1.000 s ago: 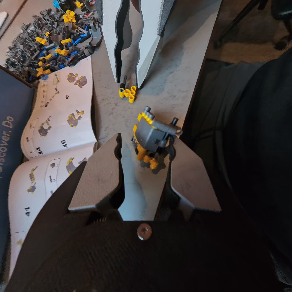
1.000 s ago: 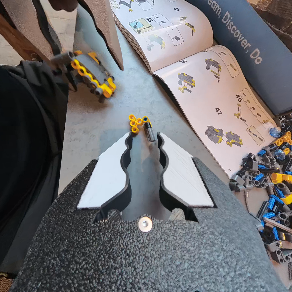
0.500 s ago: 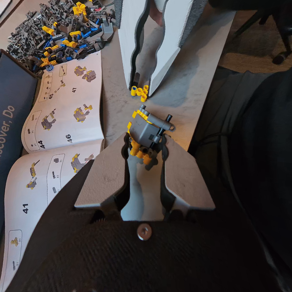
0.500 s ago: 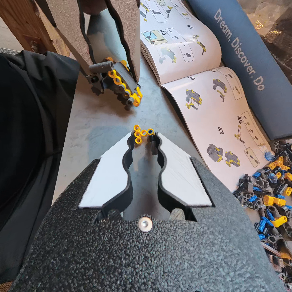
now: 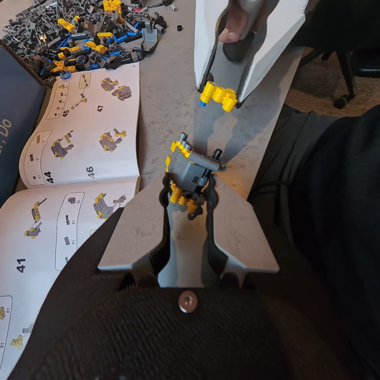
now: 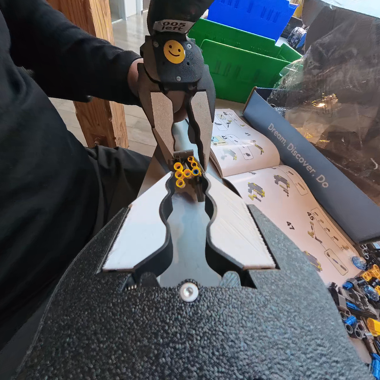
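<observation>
Grey mottled tabletop (image 5: 168, 98), lit warm at its near edge, carries the work; your left gripper (image 5: 186, 185) is clamped on the grey-and-yellow brick assembly (image 5: 190, 166), its brown fingers (image 5: 144, 226) closed against the lower yellow pegs, the assembly lifted clear of the surface and tilted; your right gripper (image 5: 221, 96) is closed on the small yellow connector piece (image 5: 219, 95), held at the white fingertips with a blue pin at one end; in the right wrist view that connector (image 6: 186, 172) sits just in front of the assembly, a dark pin beside it against one finger. Both parts are gripped and face each other, near but apart; whether they touch cannot be told. To the left lies the open instruction booklet (image 5: 82, 127), pages curved; beyond it, far left, the heap of loose bricks (image 5: 82, 39), grey, black, blue and yellow; a dark blue box (image 5: 18, 107) stands at the booklet's left edge. Green bins (image 6: 242, 61) and a wooden post (image 6: 96, 115) show behind; your black sleeve (image 6: 67, 61) crosses the left.
</observation>
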{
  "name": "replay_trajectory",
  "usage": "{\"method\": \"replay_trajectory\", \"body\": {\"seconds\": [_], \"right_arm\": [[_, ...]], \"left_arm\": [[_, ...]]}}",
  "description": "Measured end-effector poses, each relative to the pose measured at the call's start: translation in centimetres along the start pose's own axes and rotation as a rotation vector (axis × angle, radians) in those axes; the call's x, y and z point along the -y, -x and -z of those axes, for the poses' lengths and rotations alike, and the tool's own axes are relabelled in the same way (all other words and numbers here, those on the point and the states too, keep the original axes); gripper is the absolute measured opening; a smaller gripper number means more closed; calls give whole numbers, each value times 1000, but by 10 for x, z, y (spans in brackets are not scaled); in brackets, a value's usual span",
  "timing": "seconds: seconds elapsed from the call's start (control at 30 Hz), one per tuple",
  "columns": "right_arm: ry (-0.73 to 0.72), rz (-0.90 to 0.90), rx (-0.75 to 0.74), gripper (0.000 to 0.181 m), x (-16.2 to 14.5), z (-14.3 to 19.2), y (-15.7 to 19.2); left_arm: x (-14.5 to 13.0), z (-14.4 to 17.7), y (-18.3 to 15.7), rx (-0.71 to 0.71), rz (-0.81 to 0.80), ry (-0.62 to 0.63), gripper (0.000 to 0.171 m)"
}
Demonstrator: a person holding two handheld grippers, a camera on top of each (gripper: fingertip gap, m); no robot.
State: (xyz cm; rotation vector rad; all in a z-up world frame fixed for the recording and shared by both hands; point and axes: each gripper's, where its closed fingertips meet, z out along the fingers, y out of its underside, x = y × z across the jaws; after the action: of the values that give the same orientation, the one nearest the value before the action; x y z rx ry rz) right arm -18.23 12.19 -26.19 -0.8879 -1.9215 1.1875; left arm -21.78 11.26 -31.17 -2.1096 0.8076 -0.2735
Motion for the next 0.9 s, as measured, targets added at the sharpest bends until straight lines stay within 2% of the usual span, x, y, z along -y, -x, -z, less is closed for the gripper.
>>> {"method": "replay_trajectory", "body": {"seconds": [0.33, 0.9], "right_arm": [[36, 74, -54, 24, -5, -7, -1], [49, 57, -80, 24, -7, -8, -6]], "left_arm": [[0, 0, 0, -12, 19, -4, 35], [1, -1, 1, -6, 27, -6, 35]]}}
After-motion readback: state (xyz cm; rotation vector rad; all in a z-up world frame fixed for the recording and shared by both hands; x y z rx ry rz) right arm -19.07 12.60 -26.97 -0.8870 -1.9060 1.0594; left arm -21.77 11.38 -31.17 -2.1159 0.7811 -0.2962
